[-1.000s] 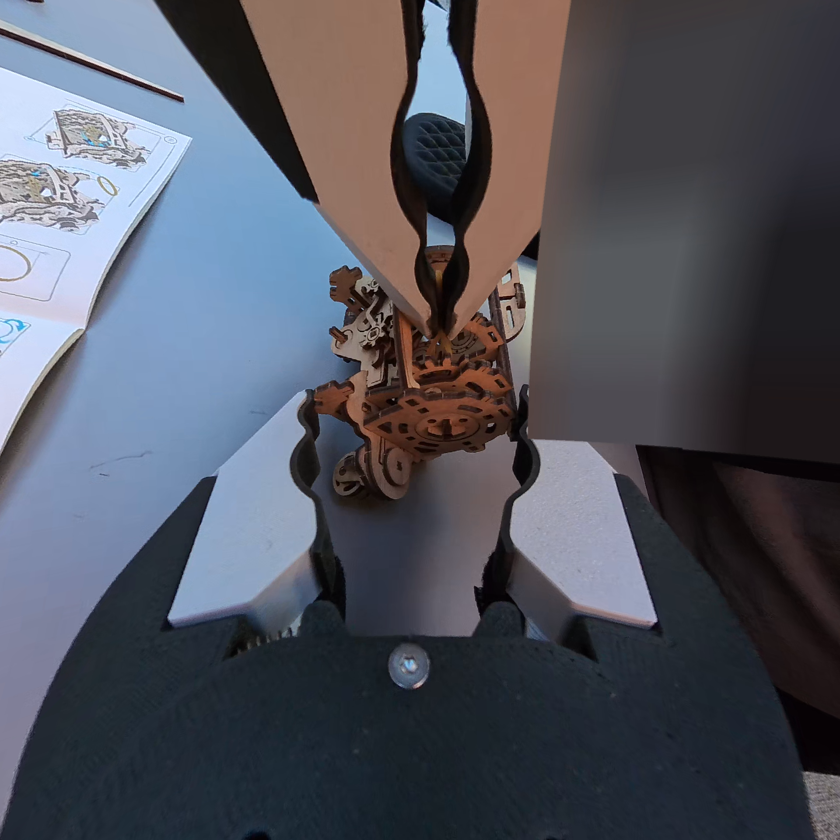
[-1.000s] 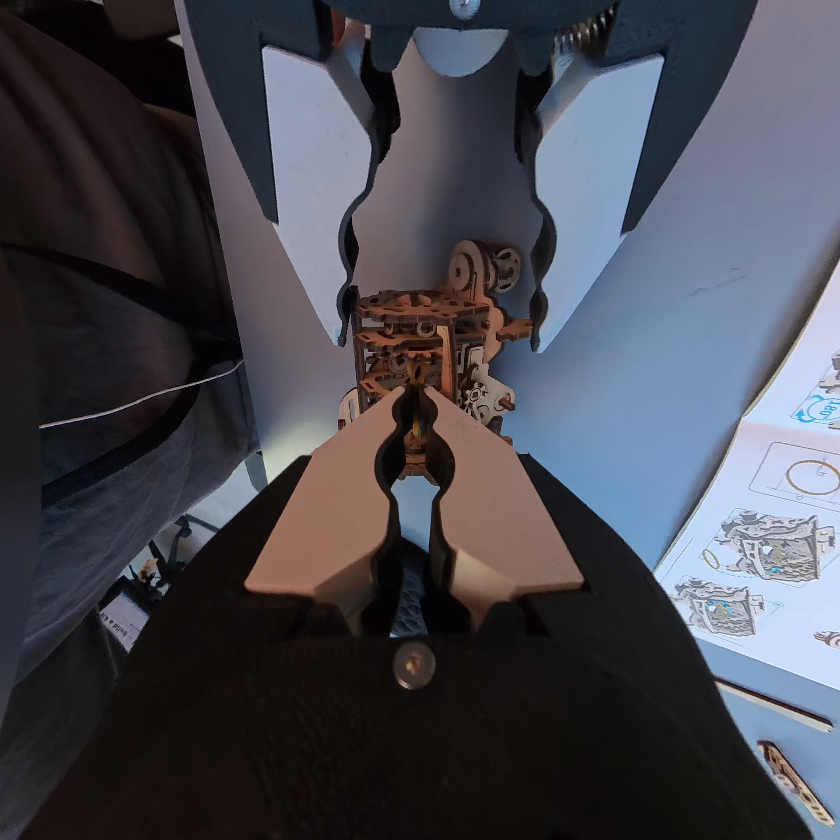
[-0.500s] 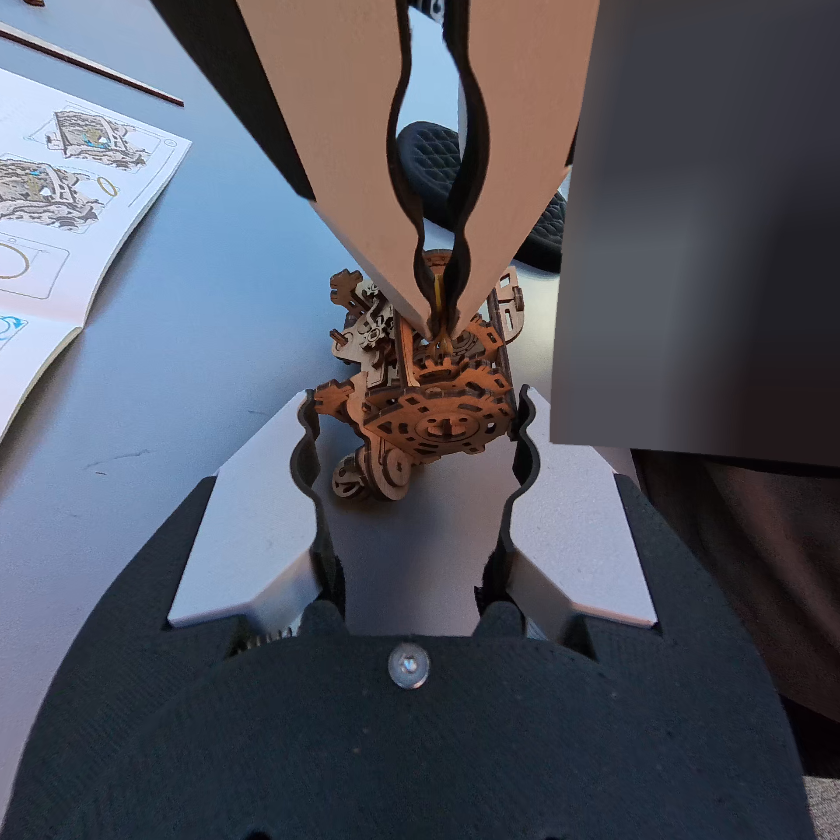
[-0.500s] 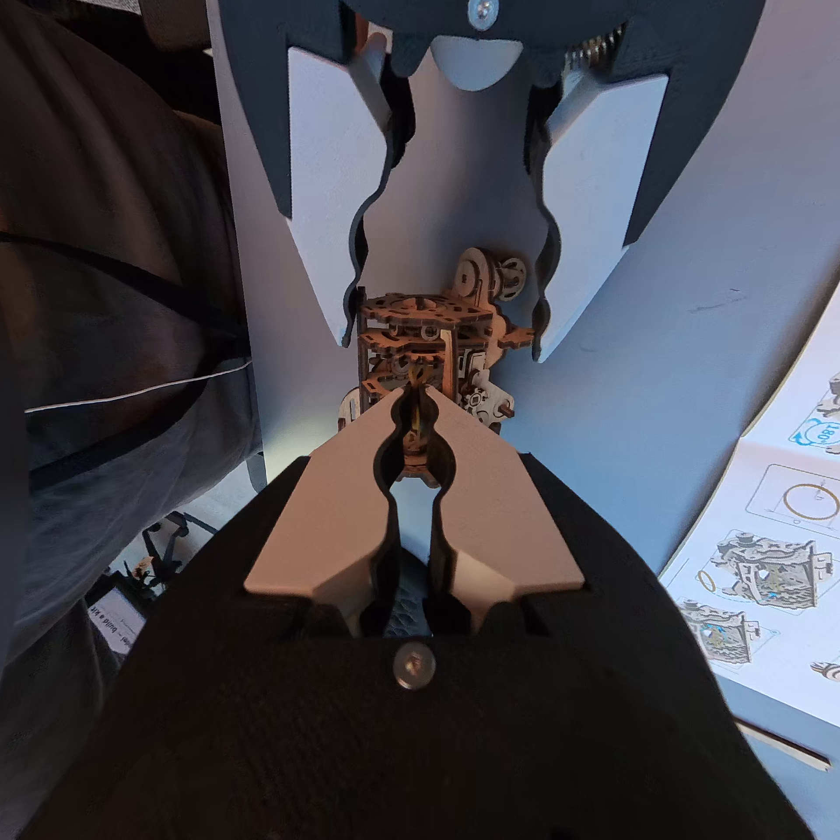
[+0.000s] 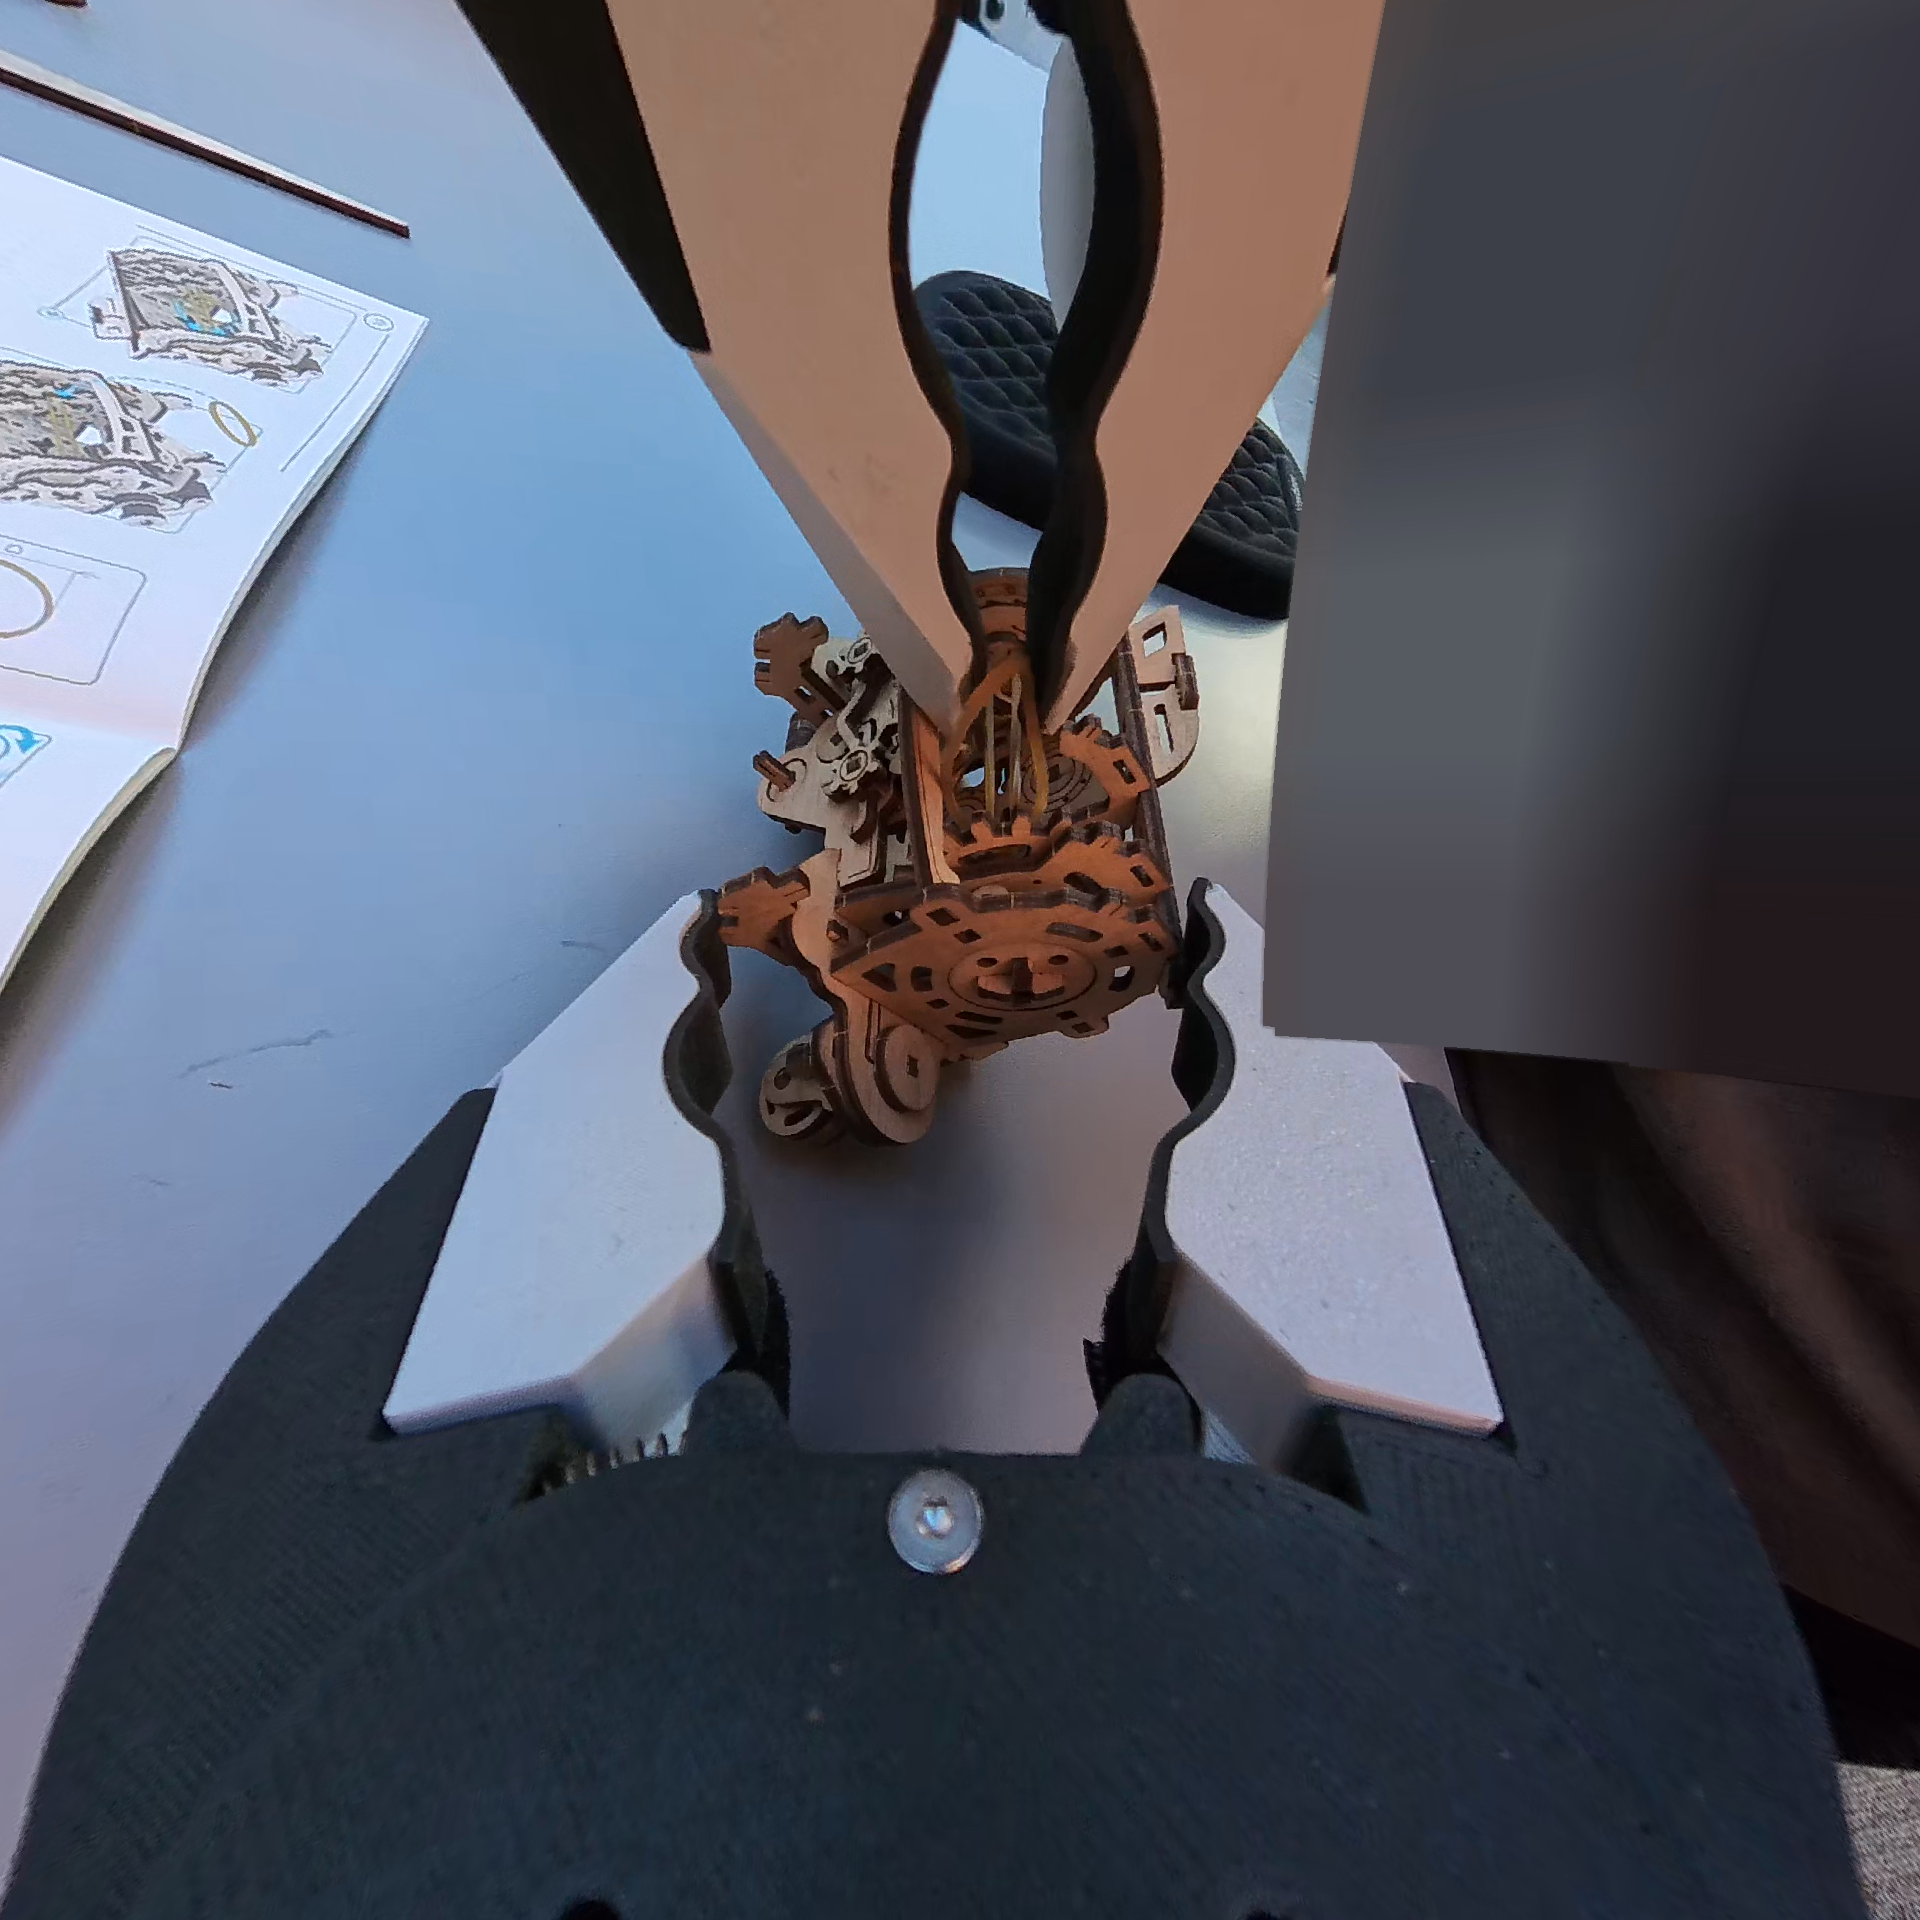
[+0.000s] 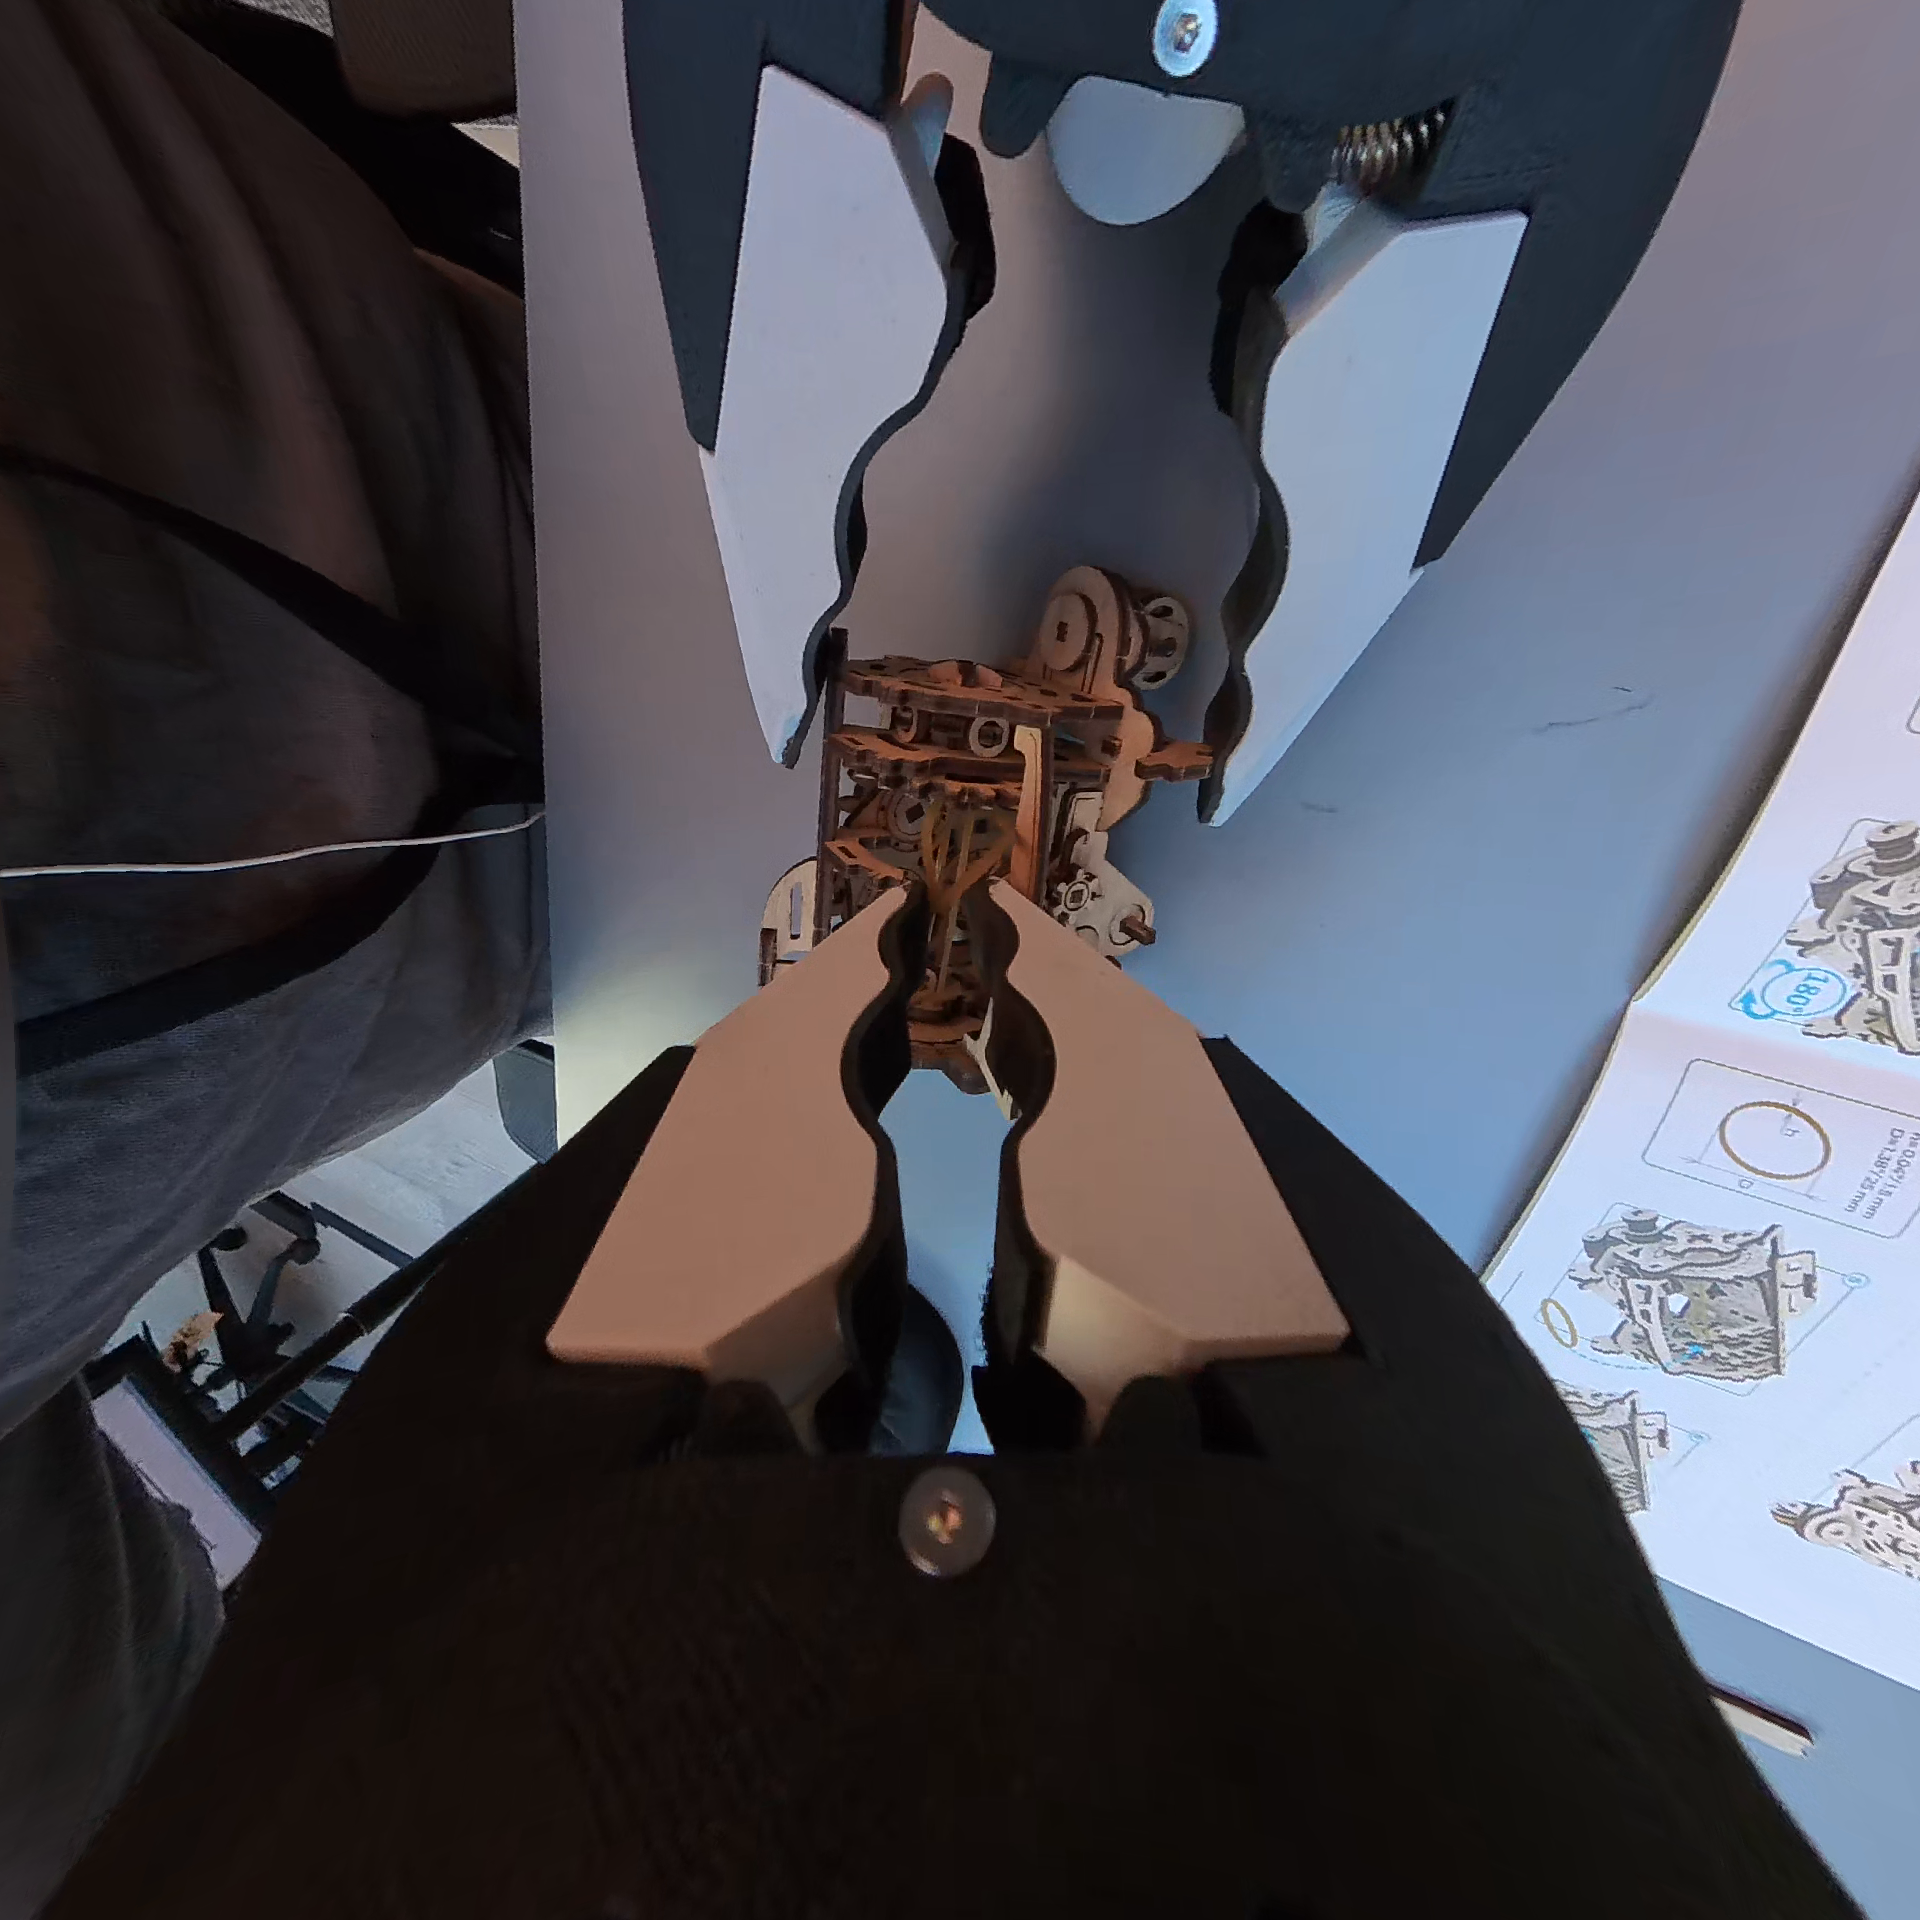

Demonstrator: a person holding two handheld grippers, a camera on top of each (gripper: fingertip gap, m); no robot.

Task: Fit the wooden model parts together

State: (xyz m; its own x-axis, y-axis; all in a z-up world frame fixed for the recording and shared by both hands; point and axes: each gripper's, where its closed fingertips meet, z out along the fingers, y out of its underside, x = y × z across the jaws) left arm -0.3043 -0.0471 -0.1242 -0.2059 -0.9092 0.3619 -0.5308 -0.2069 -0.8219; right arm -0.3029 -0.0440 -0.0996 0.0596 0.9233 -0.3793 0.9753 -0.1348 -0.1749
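Note:
A small wooden mechanical model (image 5: 997, 966) of gears and plates rests on the grey table (image 5: 468, 727). My left gripper (image 5: 956, 914) has white fingers closed on the model's sides and holds it in place; it also shows from the front in the right wrist view (image 6: 1003, 774). My right gripper (image 6: 948, 896) has tan fingers a little apart over the top of the model (image 6: 935, 727). A yellow rubber band (image 6: 951, 862) sits in the gap between its tips and runs down into the model. The left wrist view shows the right gripper (image 5: 1006, 712) coming from above, with the band (image 5: 1003, 748) looped below it.
An open instruction booklet (image 5: 156, 468) lies on the table to my left and shows at the right of the right wrist view (image 6: 1714, 1195). A thin wooden strip (image 5: 208, 156) lies beyond it. A black quilted pad (image 5: 997, 353) lies behind the model. A person in dark clothing (image 6: 208, 727) sits at the table edge. Less than 4 cm separates the two grippers' tips.
My right gripper's fingers have parted slightly, and the rubber band now shows as loose loops between the tips. The left gripper has kept its hold on the model.

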